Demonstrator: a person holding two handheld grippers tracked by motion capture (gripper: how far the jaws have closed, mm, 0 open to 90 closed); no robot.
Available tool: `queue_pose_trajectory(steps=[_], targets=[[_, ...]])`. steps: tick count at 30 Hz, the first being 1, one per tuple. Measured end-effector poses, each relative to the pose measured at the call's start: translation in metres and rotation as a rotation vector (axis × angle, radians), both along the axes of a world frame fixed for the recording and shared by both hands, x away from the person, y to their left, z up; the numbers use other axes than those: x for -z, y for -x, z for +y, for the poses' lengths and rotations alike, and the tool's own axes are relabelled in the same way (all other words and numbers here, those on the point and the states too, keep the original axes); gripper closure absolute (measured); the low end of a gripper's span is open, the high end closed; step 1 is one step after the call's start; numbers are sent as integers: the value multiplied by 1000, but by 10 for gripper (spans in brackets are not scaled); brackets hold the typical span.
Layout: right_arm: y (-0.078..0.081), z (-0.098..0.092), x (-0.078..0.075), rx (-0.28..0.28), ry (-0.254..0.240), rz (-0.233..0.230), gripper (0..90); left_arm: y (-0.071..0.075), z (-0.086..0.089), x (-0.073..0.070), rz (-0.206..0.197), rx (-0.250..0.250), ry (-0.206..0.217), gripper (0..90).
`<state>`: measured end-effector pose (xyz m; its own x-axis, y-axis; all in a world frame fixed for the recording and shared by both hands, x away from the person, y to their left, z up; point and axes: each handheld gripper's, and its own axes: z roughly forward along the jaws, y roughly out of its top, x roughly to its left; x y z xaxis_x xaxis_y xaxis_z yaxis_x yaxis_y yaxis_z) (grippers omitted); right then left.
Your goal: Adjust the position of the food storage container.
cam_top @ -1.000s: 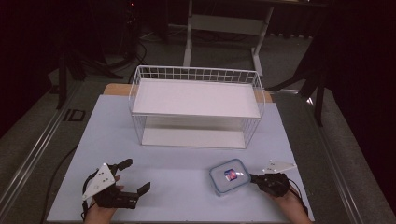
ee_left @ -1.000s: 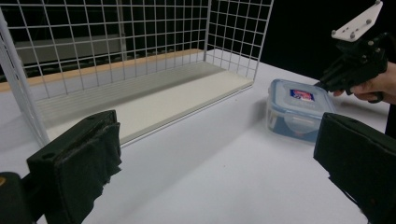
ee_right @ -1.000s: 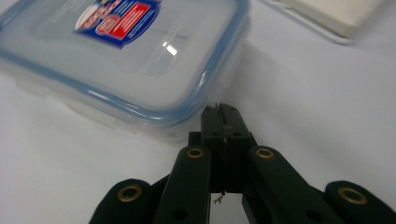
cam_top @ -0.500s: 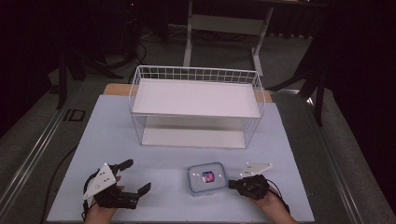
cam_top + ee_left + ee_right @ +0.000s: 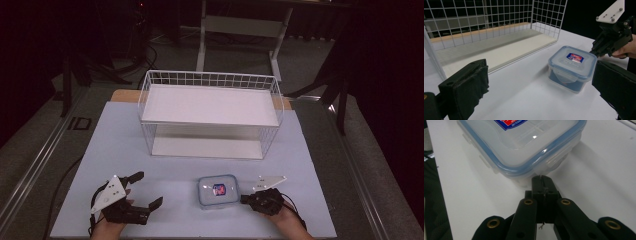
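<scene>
Right gripper [image 5: 245,199] lies low at the table's [image 5: 320,165] near edge, jaws pressed fully together and gripping nothing, tips touching the box's [image 5: 217,191] side at its 3 o'clock; one box, lid on, with one red-and-blue label [image 5: 219,189], sits at 6 o'clock from one wire rack [image 5: 210,117]; left gripper [image 5: 146,189] rests at the box's 9 o'clock, well apart, jaws spread wide and empty; two hands, each with one gripper, come in from the near edge, the left lying flat on the table.
</scene>
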<state>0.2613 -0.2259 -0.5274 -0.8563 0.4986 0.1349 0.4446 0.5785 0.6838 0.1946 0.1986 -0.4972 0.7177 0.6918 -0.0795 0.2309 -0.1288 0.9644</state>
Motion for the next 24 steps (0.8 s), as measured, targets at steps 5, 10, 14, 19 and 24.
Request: queue_pose_trajectory(steps=[5, 10, 14, 19, 24], targets=[[1, 11, 0, -35, 3, -6, 900, 0, -1, 1, 1, 5, -10, 15], [-1, 28, -1, -64, 9, -19, 900, 0, -3, 1, 4, 16, -19, 15], [-2, 41, 0, -92, 19, -42, 900, 1, -2, 1, 4, 21, -19, 15], [-3, 49, 2, -92, 22, -56, 900, 1, -3, 1, 8, 29, -17, 15], [-8, 51, 4, -83, 17, -50, 900, 1, -4, 1, 15, 32, -14, 15]])
